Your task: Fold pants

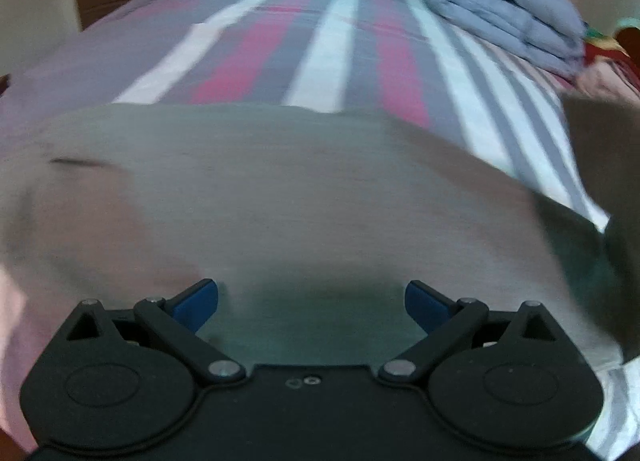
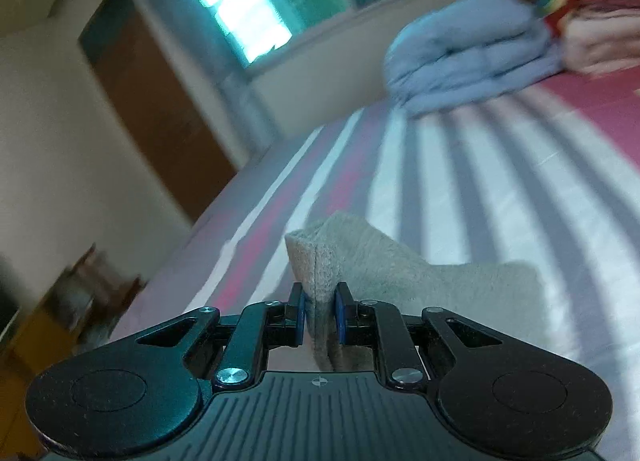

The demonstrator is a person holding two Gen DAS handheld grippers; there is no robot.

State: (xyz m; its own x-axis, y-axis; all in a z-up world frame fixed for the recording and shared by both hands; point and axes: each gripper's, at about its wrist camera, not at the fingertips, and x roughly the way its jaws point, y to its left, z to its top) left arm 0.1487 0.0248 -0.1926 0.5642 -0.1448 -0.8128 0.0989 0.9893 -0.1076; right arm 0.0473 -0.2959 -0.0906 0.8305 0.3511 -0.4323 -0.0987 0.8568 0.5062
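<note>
The pants (image 1: 280,189) are beige-grey cloth spread flat across the striped bed in the left wrist view, blurred by motion. My left gripper (image 1: 311,303) is open, its blue pads wide apart just above the cloth, holding nothing. In the right wrist view my right gripper (image 2: 320,315) is shut on a folded edge of the pants (image 2: 360,257), which stands up between the blue pads and trails off to the right over the bed. A dark raised piece of cloth (image 1: 608,189) hangs at the right of the left wrist view.
The bed has a sheet (image 1: 332,45) with pink, grey and white stripes. A folded blue-grey quilt (image 1: 504,9) lies at its far right, also in the right wrist view (image 2: 468,61), beside a stack of colourful cloths (image 2: 600,29). A wooden door (image 2: 152,93) and a window (image 2: 240,1) stand beyond.
</note>
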